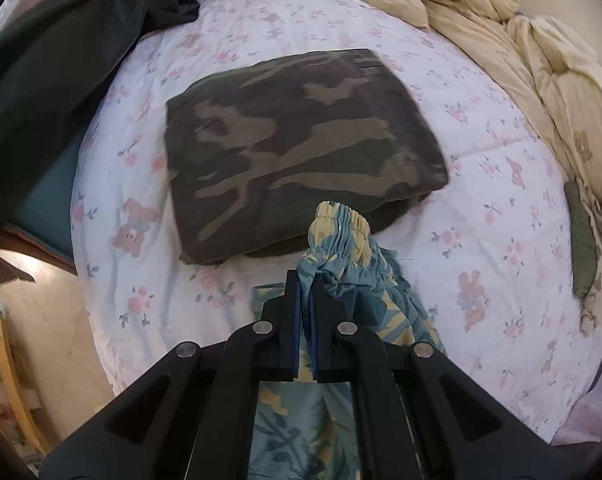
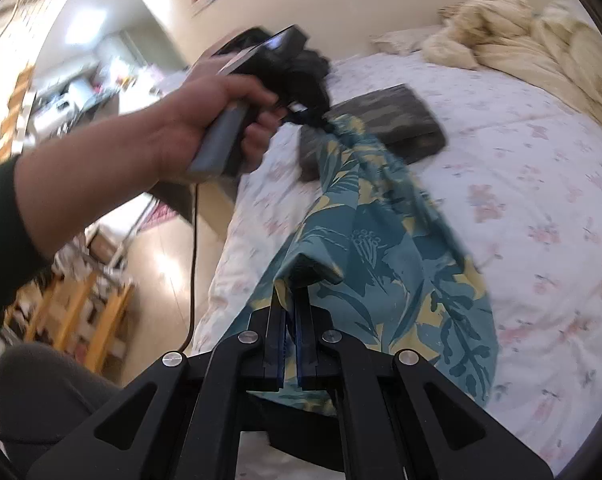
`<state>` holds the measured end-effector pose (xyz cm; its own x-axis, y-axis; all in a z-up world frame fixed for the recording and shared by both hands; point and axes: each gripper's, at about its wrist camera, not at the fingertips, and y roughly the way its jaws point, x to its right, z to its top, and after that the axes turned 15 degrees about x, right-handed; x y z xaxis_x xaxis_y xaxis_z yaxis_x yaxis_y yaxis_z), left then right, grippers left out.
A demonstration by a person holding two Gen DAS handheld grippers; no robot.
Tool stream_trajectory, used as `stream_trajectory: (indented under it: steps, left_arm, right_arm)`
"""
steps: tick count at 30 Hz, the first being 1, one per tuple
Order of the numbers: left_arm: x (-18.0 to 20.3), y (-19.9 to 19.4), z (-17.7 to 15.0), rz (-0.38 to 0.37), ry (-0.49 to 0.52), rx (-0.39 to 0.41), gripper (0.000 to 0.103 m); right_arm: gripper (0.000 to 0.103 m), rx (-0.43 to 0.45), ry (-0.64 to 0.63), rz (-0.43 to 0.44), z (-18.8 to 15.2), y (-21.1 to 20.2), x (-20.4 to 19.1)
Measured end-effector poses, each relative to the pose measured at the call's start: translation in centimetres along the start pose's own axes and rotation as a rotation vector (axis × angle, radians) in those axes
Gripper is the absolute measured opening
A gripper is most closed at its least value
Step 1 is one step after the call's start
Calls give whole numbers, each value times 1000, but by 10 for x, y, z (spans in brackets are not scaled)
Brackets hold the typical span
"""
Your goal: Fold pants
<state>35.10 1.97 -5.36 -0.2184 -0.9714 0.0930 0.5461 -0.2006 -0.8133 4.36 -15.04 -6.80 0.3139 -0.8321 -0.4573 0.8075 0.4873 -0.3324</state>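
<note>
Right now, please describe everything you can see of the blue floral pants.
The blue floral pants look like thin woven cloth, teal with darker leaves and pale yellow patches. The gathered elastic waistband bunches beside the left gripper, which is shut on it. The right gripper is shut on another edge. The cloth hangs stretched between them above the flowered bedsheet, near the folded camouflage pants.

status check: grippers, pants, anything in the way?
Left gripper and right gripper both shut on floral pants, held above bed. Folded camo pants lie just ahead.

Left gripper (image 1: 308, 280) and right gripper (image 2: 291, 300) both clamped tight, left hand (image 2: 209, 120) gripping its handle
</note>
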Motion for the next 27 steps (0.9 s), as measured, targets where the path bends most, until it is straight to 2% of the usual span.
stream_trajectory:
  steps: [4, 5, 8, 14, 20, 22, 24, 26, 27]
  left_arm:
    - [-20, 14, -12, 1, 3, -9, 2]
    - [-22, 17, -14, -13, 15, -5, 2]
    - [-19, 34, -23, 8, 84, -17, 2]
    - [-23, 72, -45, 9, 104, -59, 2]
    - [-26, 81, -54, -15, 126, -34, 5]
    - [-31, 73, -54, -37, 123, -45, 20]
    - [-43, 57, -52, -94, 82, -48, 59]
    - [-62, 25, -47, -120, 66, 0, 72]
    - [-70, 12, -46, -115, 73, 21, 77]
  right_arm:
    - [2, -49, -57, 31, -11, 21, -24]
    - [2, -69, -66, 40, -14, 27, -29]
    - [2, -114, -105, 50, -23, 47, -41]
    - [2, -205, -153, 82, -54, 83, -52]
    - [2, -258, -169, 118, -82, 103, -59]
    - [2, -277, -148, 147, -90, 109, -62]
    - [2, -290, -114, 190, -94, 114, -62]
    - [3, -281, -109, 211, -96, 116, -65]
    - [8, -290, -95, 239, -96, 116, -66]
